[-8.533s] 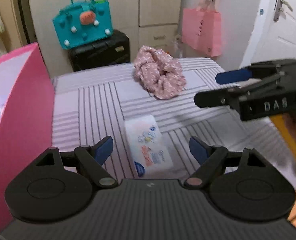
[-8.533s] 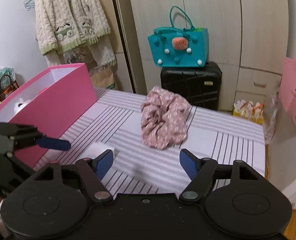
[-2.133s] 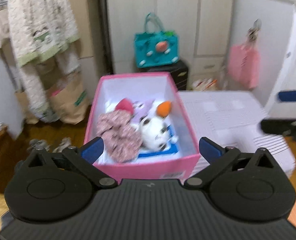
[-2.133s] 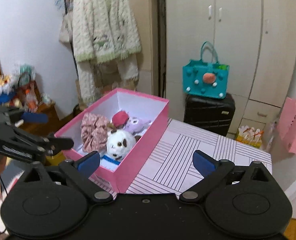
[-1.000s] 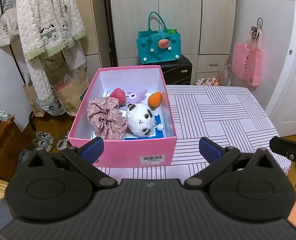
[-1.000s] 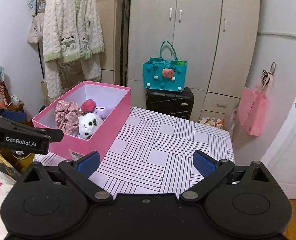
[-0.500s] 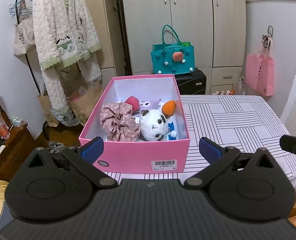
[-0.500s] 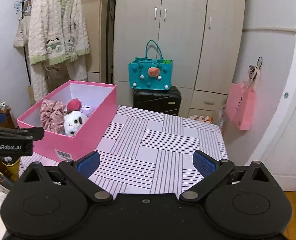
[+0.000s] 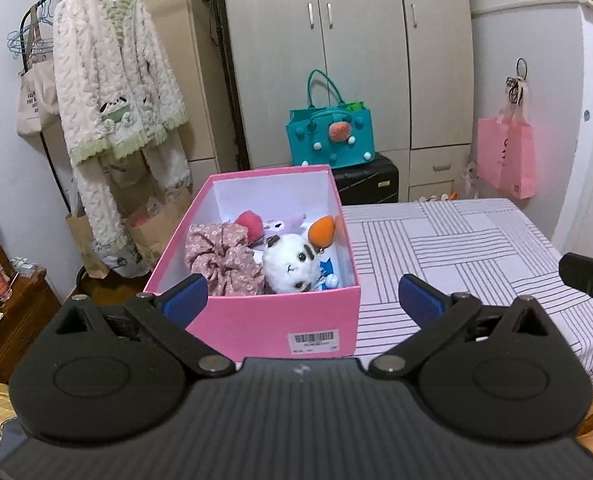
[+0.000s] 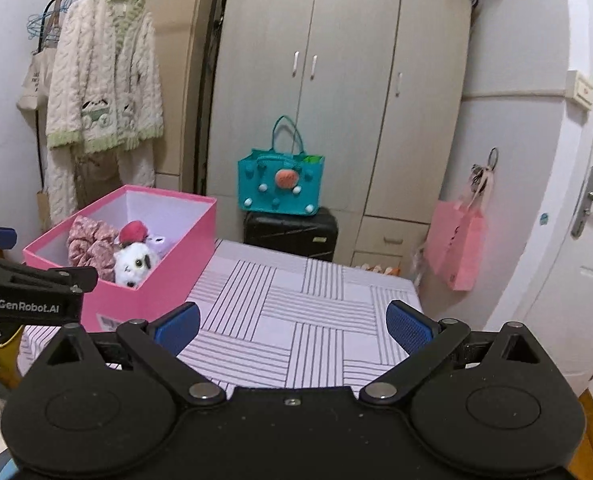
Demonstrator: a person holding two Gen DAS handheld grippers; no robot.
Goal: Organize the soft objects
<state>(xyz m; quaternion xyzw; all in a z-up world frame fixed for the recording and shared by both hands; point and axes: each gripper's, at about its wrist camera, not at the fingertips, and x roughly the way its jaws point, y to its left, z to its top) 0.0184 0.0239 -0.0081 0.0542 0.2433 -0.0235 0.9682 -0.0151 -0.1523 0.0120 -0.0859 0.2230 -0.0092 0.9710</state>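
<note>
Where the pink box (image 9: pixel 256 320) sits on the striped table (image 9: pixel 456 248), it holds a floral scrunchie (image 9: pixel 220 258) and white plush (image 9: pixel 290 264). Both the left gripper (image 9: pixel 302 294), marked "GenRobot.AI", and right gripper (image 10: pixel 292 326) gape wide, empty.

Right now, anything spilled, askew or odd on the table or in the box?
Nothing stands out. The soft items sit inside the pink box: floral cloth, white plush. No soft items show on the striped table. Both the left claw and right claw are open, holding nothing.
</note>
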